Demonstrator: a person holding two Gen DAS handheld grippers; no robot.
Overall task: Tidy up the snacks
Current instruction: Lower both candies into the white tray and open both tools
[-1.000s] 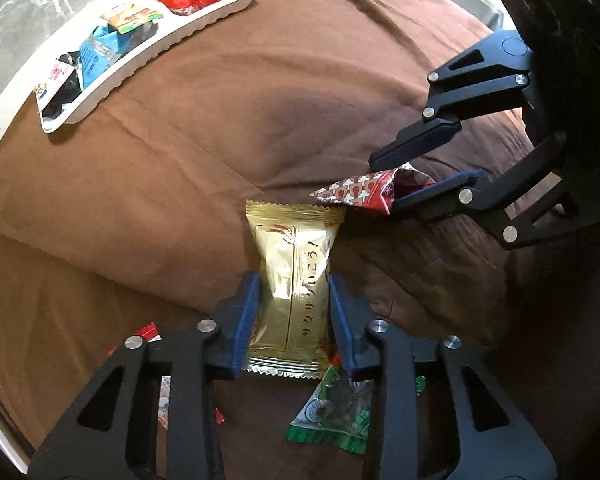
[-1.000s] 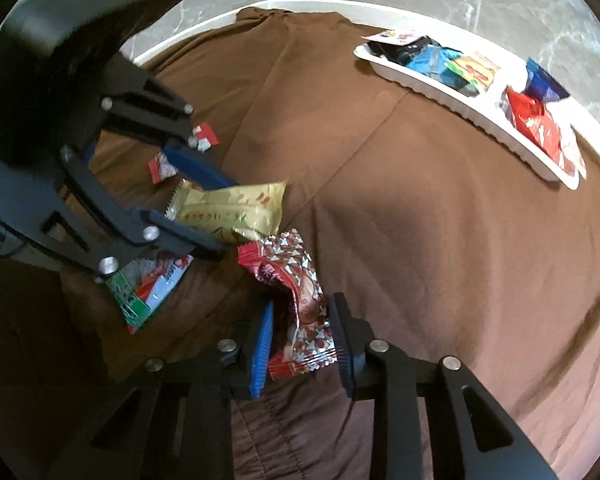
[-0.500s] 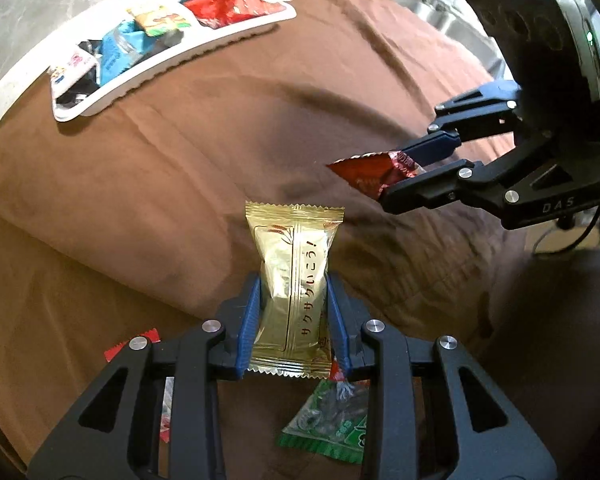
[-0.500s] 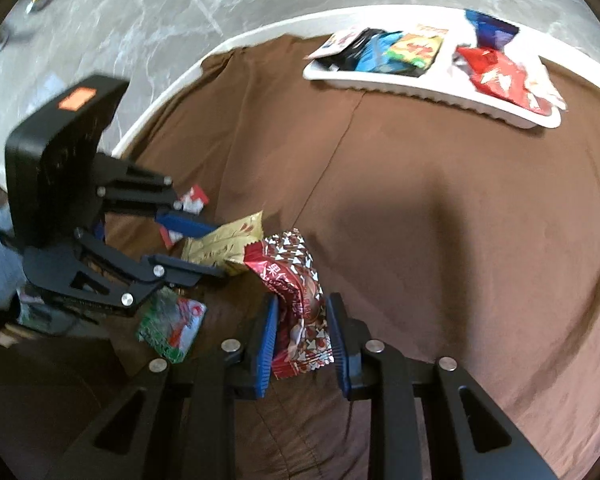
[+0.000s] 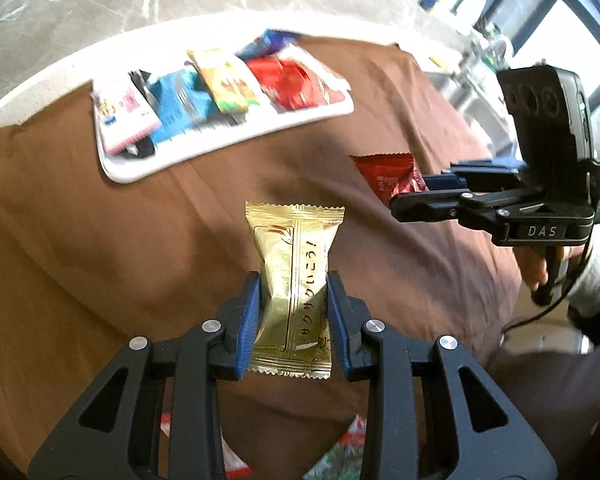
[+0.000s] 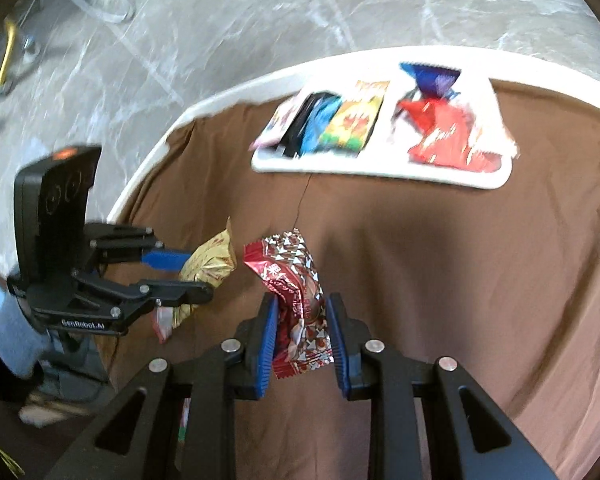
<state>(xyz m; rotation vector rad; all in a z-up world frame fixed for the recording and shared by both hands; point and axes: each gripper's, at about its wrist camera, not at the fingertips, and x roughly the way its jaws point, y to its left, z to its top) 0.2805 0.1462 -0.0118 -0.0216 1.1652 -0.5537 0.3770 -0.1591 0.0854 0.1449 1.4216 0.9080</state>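
My left gripper [image 5: 294, 296] is shut on a gold snack packet [image 5: 296, 264] and holds it above the brown cloth. My right gripper [image 6: 302, 312] is shut on a red patterned snack packet [image 6: 294, 280], also held above the cloth. Each gripper shows in the other's view: the right gripper [image 5: 410, 194] with its red packet [image 5: 388, 172], the left gripper [image 6: 192, 276] with its gold packet [image 6: 210, 260]. A white tray [image 5: 236, 140] holding several sorted snacks lies at the far side of the table; it also shows in the right wrist view [image 6: 380, 172].
A brown cloth [image 5: 120, 240] covers the round white table [image 6: 156, 152]. Loose snacks lie under the left gripper: a red-and-white one [image 5: 232, 460] and a green one [image 5: 336, 460]. Marble floor lies beyond the table edge.
Both grippers have lifted their packets higher off the cloth and moved toward the white tray, which now looks closer and more centred in both views.
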